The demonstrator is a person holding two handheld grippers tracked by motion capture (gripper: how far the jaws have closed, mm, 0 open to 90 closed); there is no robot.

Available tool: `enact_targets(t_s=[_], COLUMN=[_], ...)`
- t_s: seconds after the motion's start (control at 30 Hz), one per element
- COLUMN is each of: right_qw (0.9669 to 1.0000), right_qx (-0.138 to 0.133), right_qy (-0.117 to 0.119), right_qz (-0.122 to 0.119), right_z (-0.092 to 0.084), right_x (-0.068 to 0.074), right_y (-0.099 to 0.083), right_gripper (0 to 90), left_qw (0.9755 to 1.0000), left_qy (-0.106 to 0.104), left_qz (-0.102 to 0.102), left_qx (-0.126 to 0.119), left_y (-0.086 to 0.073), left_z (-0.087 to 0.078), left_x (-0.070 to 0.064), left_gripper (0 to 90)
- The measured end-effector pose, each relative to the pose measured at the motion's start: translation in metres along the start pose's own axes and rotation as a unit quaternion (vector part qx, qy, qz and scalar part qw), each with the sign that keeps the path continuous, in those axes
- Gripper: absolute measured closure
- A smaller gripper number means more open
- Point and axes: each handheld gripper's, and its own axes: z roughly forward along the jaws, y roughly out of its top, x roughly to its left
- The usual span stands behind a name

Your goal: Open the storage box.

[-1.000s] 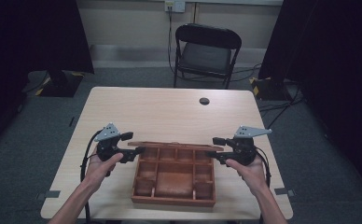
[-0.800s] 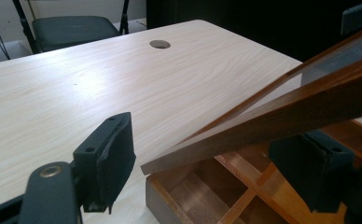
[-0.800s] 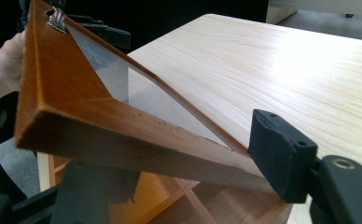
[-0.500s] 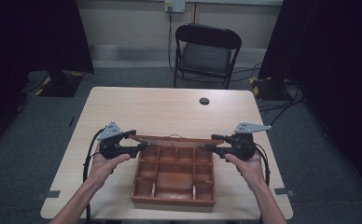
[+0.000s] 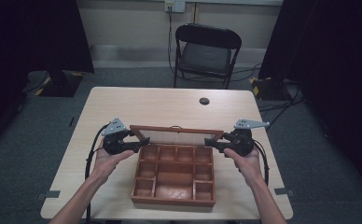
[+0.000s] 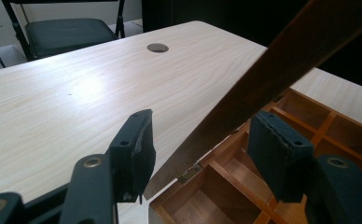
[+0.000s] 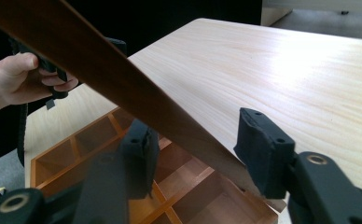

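A brown wooden box (image 5: 172, 201) with several empty compartments sits at the table's near middle. Its hinged lid (image 5: 177, 130) stands raised along the far side. My left gripper (image 5: 142, 142) is at the lid's left end and my right gripper (image 5: 211, 143) at its right end. In the left gripper view the lid (image 6: 263, 74) crosses between the open jaws, which have just been closing, with table showing beside one pad (image 6: 135, 149). In the right gripper view the lid (image 7: 100, 65) runs between the jaws, which closed a little moments ago and still stand apart.
The pale wooden table (image 5: 160, 107) has a round cable hole (image 5: 204, 101) near its far edge. A black folding chair (image 5: 207, 51) stands behind it. Dark curtains flank both sides. The other hand (image 7: 16, 79) and its gripper show beyond the lid.
The lid has swung up from lying low on the box to standing raised. Both grippers have shifted slightly up and back with its ends.
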Motion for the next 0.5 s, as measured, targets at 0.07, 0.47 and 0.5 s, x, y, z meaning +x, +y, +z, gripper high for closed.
enact_targets(t_s=[0.07,0.47,0.5], right_qw=[1.0,0.9996,0.9996], right_qx=[0.0,0.004,0.005], right_qy=[-0.003,-0.025,-0.027], right_qz=[0.005,0.006,0.003], right_z=[0.002,0.0087,0.0092], right_x=[-0.0011,-0.0092,-0.0097], right_y=[-0.0003,0.0,-0.0001], right_gripper=[45.8,48.7,48.8], left_qw=[1.0,0.9999,0.9999], left_qy=[0.001,-0.008,-0.009], left_qz=[0.003,-0.011,-0.013], left_qx=[0.001,0.004,0.004], left_y=[-0.0005,0.0016,0.0023], left_z=[0.0021,0.0105,0.011], left_x=[0.0005,0.009,0.0095], left_gripper=[41.8,49.2,49.5])
